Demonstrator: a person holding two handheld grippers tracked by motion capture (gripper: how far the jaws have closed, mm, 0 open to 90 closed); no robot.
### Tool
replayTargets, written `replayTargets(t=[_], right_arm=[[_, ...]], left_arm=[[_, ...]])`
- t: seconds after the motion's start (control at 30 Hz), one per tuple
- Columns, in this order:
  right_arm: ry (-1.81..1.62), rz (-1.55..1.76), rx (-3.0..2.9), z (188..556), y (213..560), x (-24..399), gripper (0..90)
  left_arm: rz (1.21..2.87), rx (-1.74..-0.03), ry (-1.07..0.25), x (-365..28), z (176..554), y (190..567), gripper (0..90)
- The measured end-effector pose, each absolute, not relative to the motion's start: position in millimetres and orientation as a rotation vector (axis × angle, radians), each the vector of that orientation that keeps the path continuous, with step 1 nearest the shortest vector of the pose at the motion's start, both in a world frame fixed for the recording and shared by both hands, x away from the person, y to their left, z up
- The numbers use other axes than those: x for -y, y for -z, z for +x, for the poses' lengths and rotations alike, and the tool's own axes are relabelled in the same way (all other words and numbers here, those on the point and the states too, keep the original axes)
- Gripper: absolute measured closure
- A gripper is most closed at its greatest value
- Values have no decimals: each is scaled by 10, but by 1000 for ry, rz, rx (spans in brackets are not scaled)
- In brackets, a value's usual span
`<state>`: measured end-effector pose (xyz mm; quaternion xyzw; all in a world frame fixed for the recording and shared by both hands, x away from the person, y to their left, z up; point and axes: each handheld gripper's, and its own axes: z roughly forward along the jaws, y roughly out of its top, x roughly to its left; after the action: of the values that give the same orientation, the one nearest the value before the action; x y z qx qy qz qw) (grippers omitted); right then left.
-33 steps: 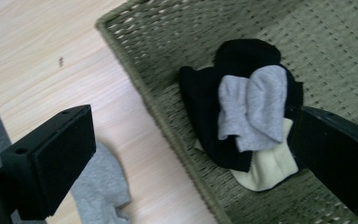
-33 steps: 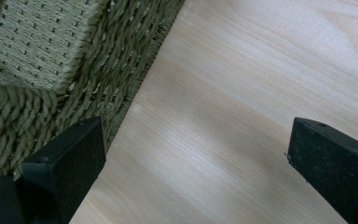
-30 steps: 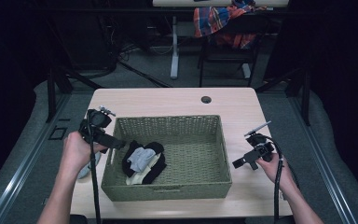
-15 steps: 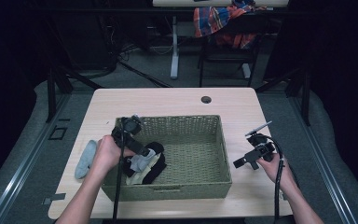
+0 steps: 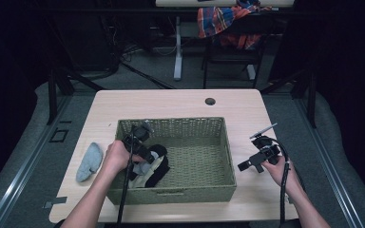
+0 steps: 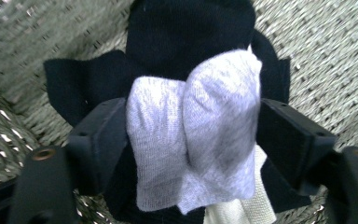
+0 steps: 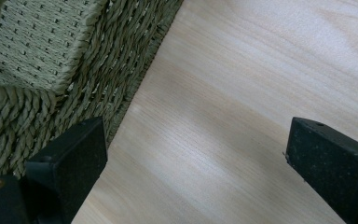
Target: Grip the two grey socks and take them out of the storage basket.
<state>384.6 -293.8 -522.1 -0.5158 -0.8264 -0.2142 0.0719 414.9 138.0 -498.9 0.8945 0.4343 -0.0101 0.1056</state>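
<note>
Your left gripper (image 6: 193, 135) has dropped into the basket (image 5: 218, 137) at frame centre, jaws just closing around the grey sock (image 6: 200, 135). Your right gripper (image 7: 196, 154) holds its jaws apart over the table (image 7: 242, 93).

Socks (image 5: 148, 167) in basket (image 5: 218, 142)

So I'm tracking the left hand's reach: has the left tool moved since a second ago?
Yes. The left tool went from outside the wicker basket's left wall to inside it; its jaws have just been closing around the grey sock.
</note>
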Motion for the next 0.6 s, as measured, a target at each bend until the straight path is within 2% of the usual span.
replayTargets(t=[0.1,0.23,0.37,0.47,0.6], right_arm=[[642,-1564,2478,3840,5231,2932,53],[614,-1527,2499,3848,5209,2958,54],[639,-1559,2480,3838,5226,2947,55],[645,-1558,2475,3837,5223,2943,55],[643,-1564,2477,3842,5231,2955,55]], left_arm=[[2647,-1285,37,-1383,4153,5018,339],[2673,-1235,20,-1360,4117,5025,531],[2681,-1212,25,-1364,4104,5042,684],[2678,-1202,23,-1380,4099,5025,723],[2654,-1185,12,-1412,4069,4927,719]])
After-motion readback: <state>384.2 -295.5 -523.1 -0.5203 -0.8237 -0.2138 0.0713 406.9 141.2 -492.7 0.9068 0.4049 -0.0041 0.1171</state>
